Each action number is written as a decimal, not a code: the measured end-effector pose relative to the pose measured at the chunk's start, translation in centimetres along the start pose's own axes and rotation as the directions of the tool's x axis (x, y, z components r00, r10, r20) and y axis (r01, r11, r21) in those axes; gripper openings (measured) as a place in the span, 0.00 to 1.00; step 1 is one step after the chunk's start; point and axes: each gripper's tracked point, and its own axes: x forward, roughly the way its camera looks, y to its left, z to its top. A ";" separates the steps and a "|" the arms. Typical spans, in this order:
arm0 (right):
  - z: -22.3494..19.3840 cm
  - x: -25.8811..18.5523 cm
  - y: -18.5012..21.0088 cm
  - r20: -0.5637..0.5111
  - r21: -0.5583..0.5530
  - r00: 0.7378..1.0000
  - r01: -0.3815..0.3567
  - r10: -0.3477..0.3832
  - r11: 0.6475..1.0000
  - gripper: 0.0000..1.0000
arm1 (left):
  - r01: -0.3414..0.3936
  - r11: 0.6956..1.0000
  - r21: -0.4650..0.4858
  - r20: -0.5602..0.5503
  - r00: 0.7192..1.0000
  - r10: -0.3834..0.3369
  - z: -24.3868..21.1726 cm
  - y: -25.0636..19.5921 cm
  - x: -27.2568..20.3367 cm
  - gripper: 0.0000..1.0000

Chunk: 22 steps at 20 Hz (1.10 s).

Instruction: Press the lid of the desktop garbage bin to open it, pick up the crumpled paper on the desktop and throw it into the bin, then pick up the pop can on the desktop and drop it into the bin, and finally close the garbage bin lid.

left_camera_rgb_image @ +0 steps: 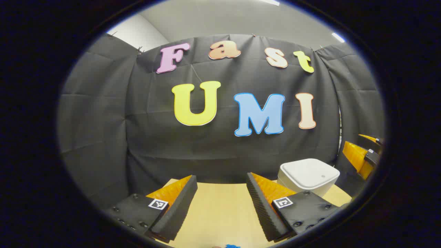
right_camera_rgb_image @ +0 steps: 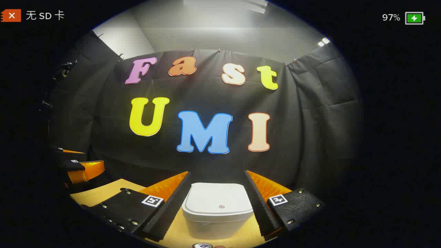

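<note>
Left tool [left_camera_rgb_image: 221,193]: fingers apart, bare desk [left_camera_rgb_image: 220,210] showing in the gap and ahead up to the booth wall [left_camera_rgb_image: 103,120].

Bin [left_camera_rgb_image: 307,176], lid down, stands on the desk to the right of that lane, beside the right finger. Right tool [left_camera_rgb_image: 361,155] sits beyond the bin at the far right edge.

Right tool [right_camera_rgb_image: 217,193]: fingers apart, and the bin [right_camera_rgb_image: 217,210] shows between them, blocking the way ahead. Can [right_camera_rgb_image: 202,245] top shows at the bottom edge, near side of the bin. Left tool [right_camera_rgb_image: 81,168] sits off to the left, over the desk edge.
</note>
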 end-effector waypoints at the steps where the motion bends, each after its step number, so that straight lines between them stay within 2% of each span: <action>1: 0.0 0.0 -0.1 -0.002 0.003 1.000 -0.005 0.005 1.000 0.96 | 0.008 1.000 0.001 -0.003 1.000 -0.008 -0.2 -0.6 0.3 0.95; 8: -0.1 0.2 -0.8 -0.008 0.002 1.000 -0.024 0.024 1.000 0.96 | 0.015 1.000 0.002 -0.014 1.000 -0.014 -0.3 -2.5 0.4 0.95; 22: -1.7 0.1 -2.2 -0.050 0.024 0.998 -0.044 0.045 0.999 0.96 | -0.033 0.999 -0.024 -0.034 0.999 0.032 -1.4 -2.8 -0.6 0.95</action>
